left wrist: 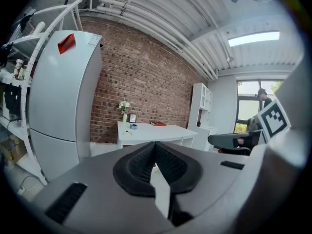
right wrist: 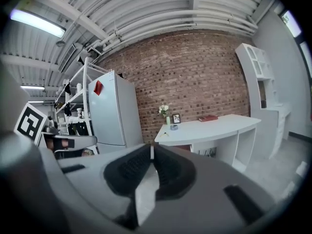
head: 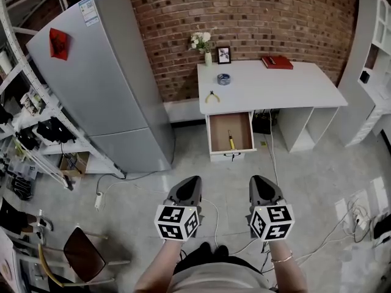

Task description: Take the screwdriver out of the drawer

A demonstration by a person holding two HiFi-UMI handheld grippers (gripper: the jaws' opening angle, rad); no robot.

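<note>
A yellow-handled screwdriver (head: pixel 231 140) lies in the open wooden drawer (head: pixel 230 132) under the white desk (head: pixel 269 85), seen in the head view. My left gripper (head: pixel 193 179) and right gripper (head: pixel 255 179) hover side by side well short of the drawer, above the floor. Both are shut with nothing between the jaws. In the left gripper view the left gripper (left wrist: pixel 155 144) points toward the far desk (left wrist: pixel 151 130). The right gripper (right wrist: pixel 151 146) likewise faces the desk (right wrist: pixel 209 126) in the right gripper view.
A tall grey fridge (head: pixel 101 81) stands left of the desk, with metal shelving (head: pixel 30 121) further left. On the desk lie pliers (head: pixel 212 96), a tape roll (head: pixel 224 79), a vase (head: pixel 208 57), a picture frame (head: pixel 223 54) and a red book (head: pixel 277 61). Cables (head: pixel 214 215) trail on the floor. A white cabinet (head: pixel 372 60) stands at right.
</note>
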